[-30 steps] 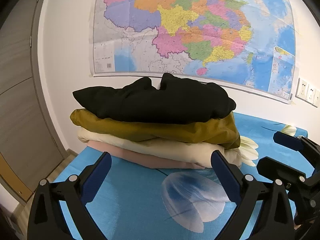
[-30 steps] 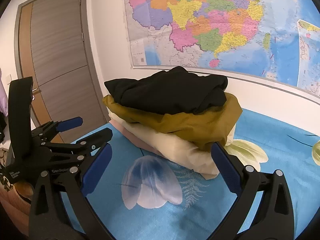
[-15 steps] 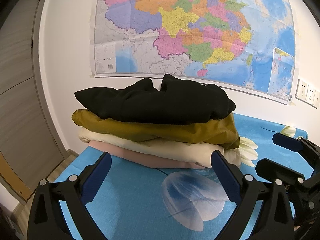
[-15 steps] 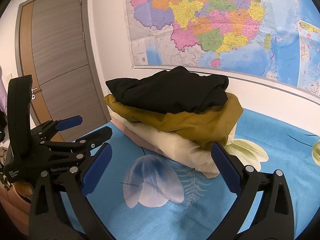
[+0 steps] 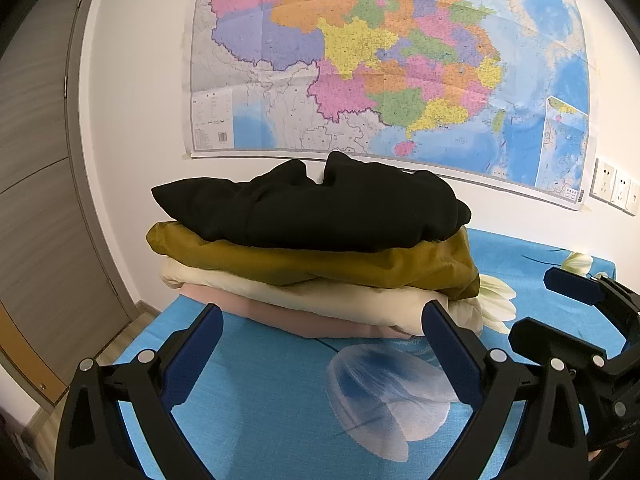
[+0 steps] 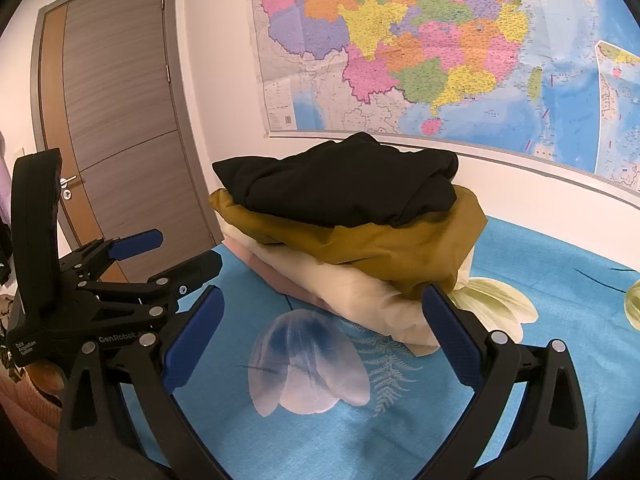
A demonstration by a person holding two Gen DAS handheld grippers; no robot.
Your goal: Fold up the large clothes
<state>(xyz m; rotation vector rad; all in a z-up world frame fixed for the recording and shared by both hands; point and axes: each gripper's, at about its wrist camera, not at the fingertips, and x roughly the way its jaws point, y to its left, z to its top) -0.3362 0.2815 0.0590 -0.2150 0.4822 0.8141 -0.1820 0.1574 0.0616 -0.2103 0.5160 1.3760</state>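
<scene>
A stack of four folded garments sits on the bed by the wall: a black knit piece [image 5: 316, 204] on top, a mustard-brown shiny one [image 5: 320, 264] under it, then a cream one [image 5: 320, 296], and a pale pink one [image 5: 304, 320] at the bottom. In the left wrist view the stack lies at twelve o'clock, just beyond the fingertips. The turquoise flower-print bed sheet [image 5: 260, 400] lies bare in front of it. The left gripper [image 5: 324, 332] has its jaws released and holds nothing; the right gripper [image 6: 320, 320], at three o'clock from it, is likewise spread and empty. No unfolded garment shows, so the folding looks done or between pieces. If the stack needs tidying, press lightly from both sides; the mustard layer looks slippery and could slide. A coloured wall map [image 5: 380, 60] hangs above, and a grey wooden door [image 6: 120, 120] stands at nine o'clock.
</scene>
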